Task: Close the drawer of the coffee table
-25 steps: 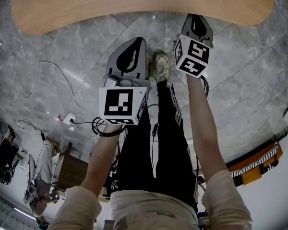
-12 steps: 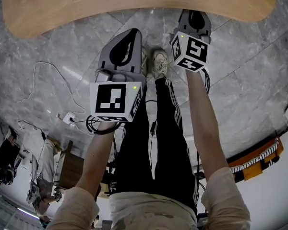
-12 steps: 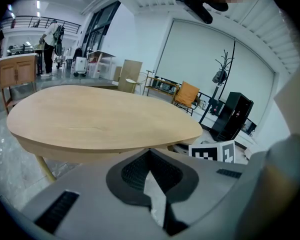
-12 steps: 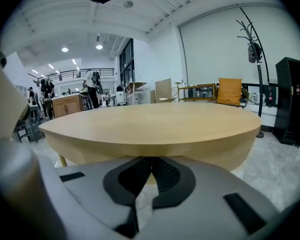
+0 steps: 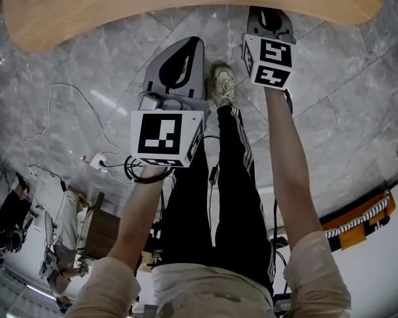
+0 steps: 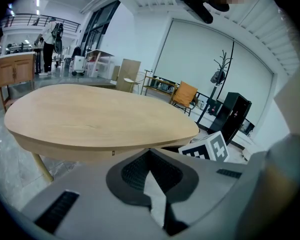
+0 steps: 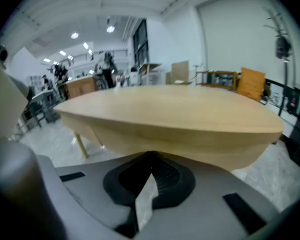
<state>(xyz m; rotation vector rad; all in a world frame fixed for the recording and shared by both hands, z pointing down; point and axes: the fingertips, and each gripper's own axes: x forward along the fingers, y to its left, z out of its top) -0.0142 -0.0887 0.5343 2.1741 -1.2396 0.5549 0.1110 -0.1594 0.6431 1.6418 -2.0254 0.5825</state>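
Observation:
The wooden coffee table (image 5: 186, 5) has a rounded top and spans the top of the head view. Its side (image 6: 90, 149) looks flush, and no open drawer shows. My left gripper (image 5: 196, 42) is shut and empty, its tip a little short of the table's edge. My right gripper (image 5: 268, 10) is also shut and empty, with its tip at the table's edge. In the left gripper view the closed jaws (image 6: 150, 153) point at the table's side. In the right gripper view the jaws (image 7: 151, 156) sit just below the tabletop (image 7: 180, 114).
The person's legs and a pale shoe (image 5: 222, 85) stand on the grey marble floor between the grippers. A white cable and a power strip (image 5: 96, 161) lie at the left. An orange and black object (image 5: 358, 220) sits at the right. Behind the table stand an orange chair (image 6: 184, 94) and a coat stand (image 6: 222, 66).
My right gripper has rolled a little and edged closer to the table's edge. The left gripper has hardly moved. Both stay shut.

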